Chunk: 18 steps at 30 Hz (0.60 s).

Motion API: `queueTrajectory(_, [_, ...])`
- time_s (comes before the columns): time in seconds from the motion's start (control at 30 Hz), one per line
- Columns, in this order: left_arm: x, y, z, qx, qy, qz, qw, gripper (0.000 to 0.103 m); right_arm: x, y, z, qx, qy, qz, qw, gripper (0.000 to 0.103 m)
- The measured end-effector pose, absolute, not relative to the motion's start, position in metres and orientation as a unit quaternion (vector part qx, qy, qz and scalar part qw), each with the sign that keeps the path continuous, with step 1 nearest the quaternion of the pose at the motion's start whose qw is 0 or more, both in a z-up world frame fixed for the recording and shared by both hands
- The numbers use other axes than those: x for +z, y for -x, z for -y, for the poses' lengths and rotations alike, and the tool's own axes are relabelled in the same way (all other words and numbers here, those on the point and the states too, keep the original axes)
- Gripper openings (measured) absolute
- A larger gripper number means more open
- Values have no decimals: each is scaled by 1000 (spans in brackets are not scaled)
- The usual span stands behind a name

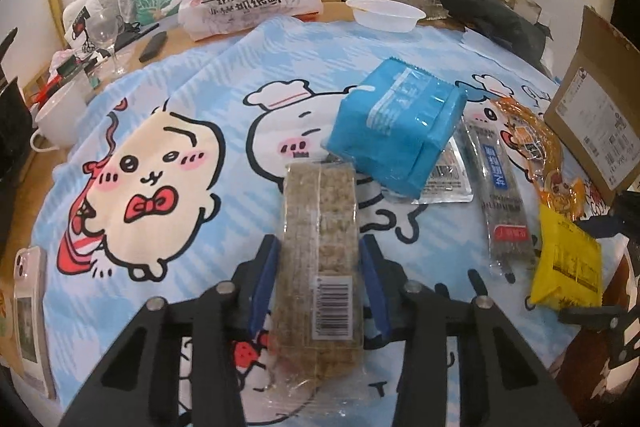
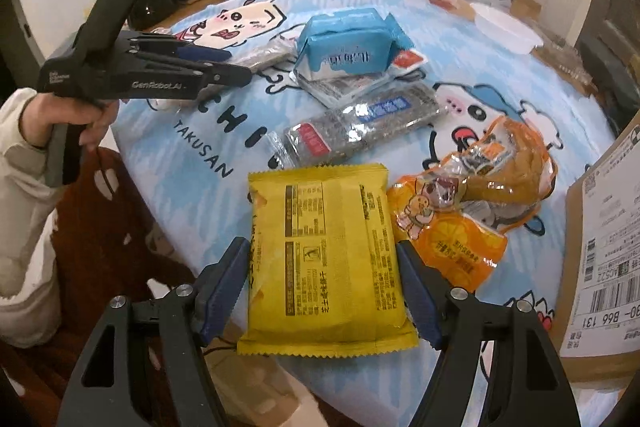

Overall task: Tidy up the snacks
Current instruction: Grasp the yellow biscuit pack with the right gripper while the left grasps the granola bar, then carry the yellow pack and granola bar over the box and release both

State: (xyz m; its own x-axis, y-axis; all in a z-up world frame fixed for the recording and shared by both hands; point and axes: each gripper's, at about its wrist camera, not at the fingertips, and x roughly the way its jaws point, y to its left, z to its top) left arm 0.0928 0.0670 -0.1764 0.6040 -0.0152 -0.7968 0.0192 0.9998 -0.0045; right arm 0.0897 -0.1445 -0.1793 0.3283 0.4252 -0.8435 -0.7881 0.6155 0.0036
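Lying lengthwise between the blue pads of the left hand-held gripper (image 1: 320,263), the clear-wrapped grain bar pack (image 1: 320,247) runs its long axis straight away from the fingers, its far end pointing toward the blue snack pack (image 1: 396,131) and its barcode end nearest the hand. Both pads sit against its long sides, so the left hand-held gripper is clamped on it, down on the cartoon-printed blue cloth (image 1: 192,99) that covers the table.

Over on the other side, the right hand-held gripper (image 2: 324,259) stands apart around the yellow packet (image 2: 328,259), one pad at each long edge; whether they press it I cannot tell. That packet also lies lengthwise away from the fingers, near the table's edge. Just beside it to the right is an orange bag (image 2: 472,203), and beyond it a long dark seaweed pack (image 2: 360,131) lies crosswise.
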Motion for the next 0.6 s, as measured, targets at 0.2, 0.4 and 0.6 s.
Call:
queueTrajectory(0.2, [-169,-82,-68,-10,7,-432,902,38,-178,-84,141,380,219,-422,794,66])
queueTrajectory(0.4, [-135,-60,-60,-10,-6,-396,918,38,-160,-78,138,388,210,-398,804,66])
queueTrajectory(0.6, [-87,-33,-44,-23,-14,-345,938,38,-120,-66,141,399,194,-353,824,66])
